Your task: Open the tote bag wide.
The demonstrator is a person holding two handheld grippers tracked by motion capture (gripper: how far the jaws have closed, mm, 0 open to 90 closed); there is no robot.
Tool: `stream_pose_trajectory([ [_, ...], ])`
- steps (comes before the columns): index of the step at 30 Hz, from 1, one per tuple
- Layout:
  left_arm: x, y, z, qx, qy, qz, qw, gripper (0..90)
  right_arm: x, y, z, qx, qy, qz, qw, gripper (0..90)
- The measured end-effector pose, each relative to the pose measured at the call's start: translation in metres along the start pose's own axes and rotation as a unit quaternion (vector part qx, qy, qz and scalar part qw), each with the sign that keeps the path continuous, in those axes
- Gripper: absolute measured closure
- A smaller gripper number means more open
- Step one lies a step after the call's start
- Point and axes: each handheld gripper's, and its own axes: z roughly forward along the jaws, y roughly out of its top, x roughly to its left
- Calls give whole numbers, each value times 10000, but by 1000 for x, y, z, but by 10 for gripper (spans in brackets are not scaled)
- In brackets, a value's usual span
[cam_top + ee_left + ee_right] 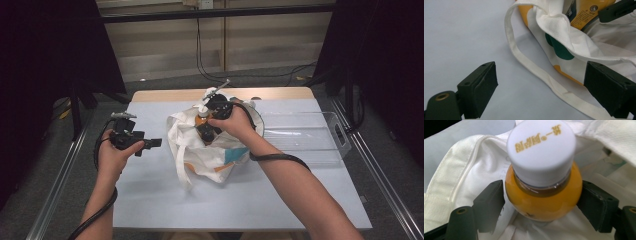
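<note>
The right gripper point(541, 205) clasped a smooth orange bottle point(544, 197) with a round white cap point(541, 147), inside the soft white cloth bag point(210, 150) at frame centre. The left gripper point(541, 87), jaws wide apart, hovered over the pale blue table point(150, 195).

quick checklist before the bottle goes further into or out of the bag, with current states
1. Right gripper jaws on both sides of the bottle, below its white cap: ok.
2. Grip firm enough to lift: cannot tell.
3. Bag mouth open around the bottle: ok.
4. Left gripper holding the bag: not ok, open, jaws astride the strap.
5. Clear tray away from the bag: ok.
</note>
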Motion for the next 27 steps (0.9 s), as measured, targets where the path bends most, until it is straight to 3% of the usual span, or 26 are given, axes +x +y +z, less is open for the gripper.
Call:
stream_pose_trajectory([
  [27,2,-3,0,19,38,-18,10000,116,3,6,14,75,-155,72,9998,298],
])
